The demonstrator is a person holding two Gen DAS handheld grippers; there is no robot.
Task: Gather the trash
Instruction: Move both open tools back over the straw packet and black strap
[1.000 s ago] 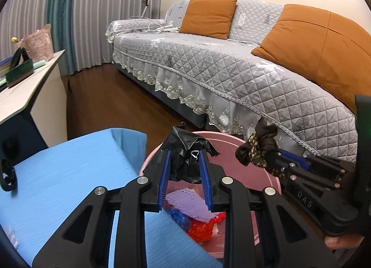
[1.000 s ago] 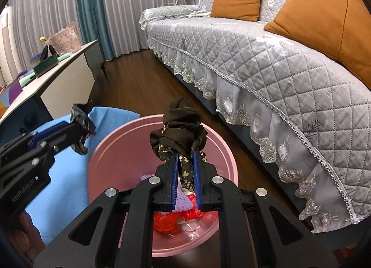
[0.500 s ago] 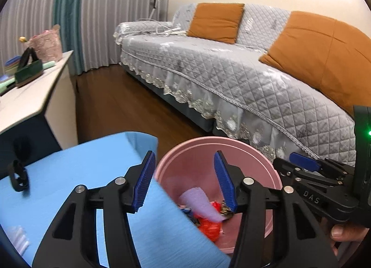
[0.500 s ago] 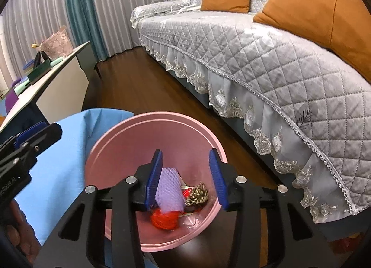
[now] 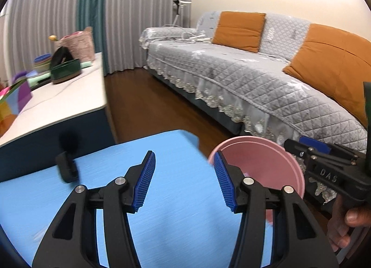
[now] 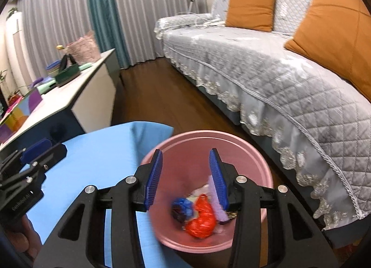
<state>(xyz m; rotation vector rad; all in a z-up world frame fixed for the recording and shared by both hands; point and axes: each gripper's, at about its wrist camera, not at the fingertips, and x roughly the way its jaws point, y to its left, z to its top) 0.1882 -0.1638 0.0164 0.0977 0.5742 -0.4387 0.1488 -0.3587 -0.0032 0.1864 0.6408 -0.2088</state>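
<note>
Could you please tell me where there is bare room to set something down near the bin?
The blue table is bare from the black object across to the pink bin. The white counter has a free near end; its far end is crowded. The bin's bottom holds trash.

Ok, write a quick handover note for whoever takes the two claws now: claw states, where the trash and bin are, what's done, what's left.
Left claw: open, nothing between the pads, over the blue table.
Right claw: open, empty, above the pink bin.
Both have just been opening.
Bin: on the floor between the blue table and the grey sofa. Inside lie a red wad, a blue wad and a purple foam net.
Done: the black bag and the brown cloth went from the claws into the bin.
Left: a small black item on the blue table, blurred; check it.
</note>
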